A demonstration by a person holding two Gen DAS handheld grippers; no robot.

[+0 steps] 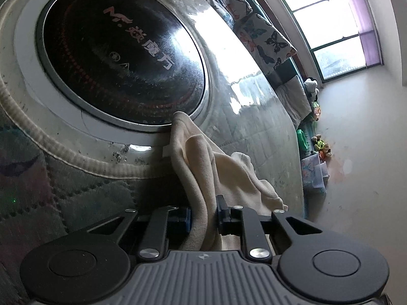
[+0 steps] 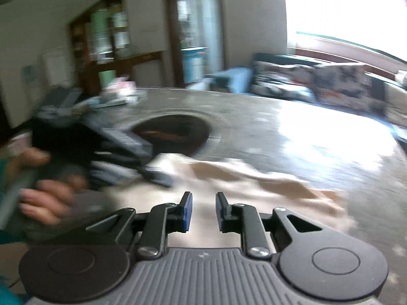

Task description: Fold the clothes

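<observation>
Left gripper: jaws clamped on fold of cream garment, cloth bunched between pads, trailing forward onto table. Beyond cloth: round dark cooktop inset in table centre, garment tip touching its rim. Far: butterfly-print cushions, window.

Right gripper: jaws narrowly apart, nothing between, hovering over same garment spread on table. View motion-blurred. Left hand on other gripper, at left.

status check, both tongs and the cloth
Left tongs shut on the cream cloth, lifted off the table. Right tongs open, empty, above the cloth. Nothing in the way; right view blurred.
</observation>
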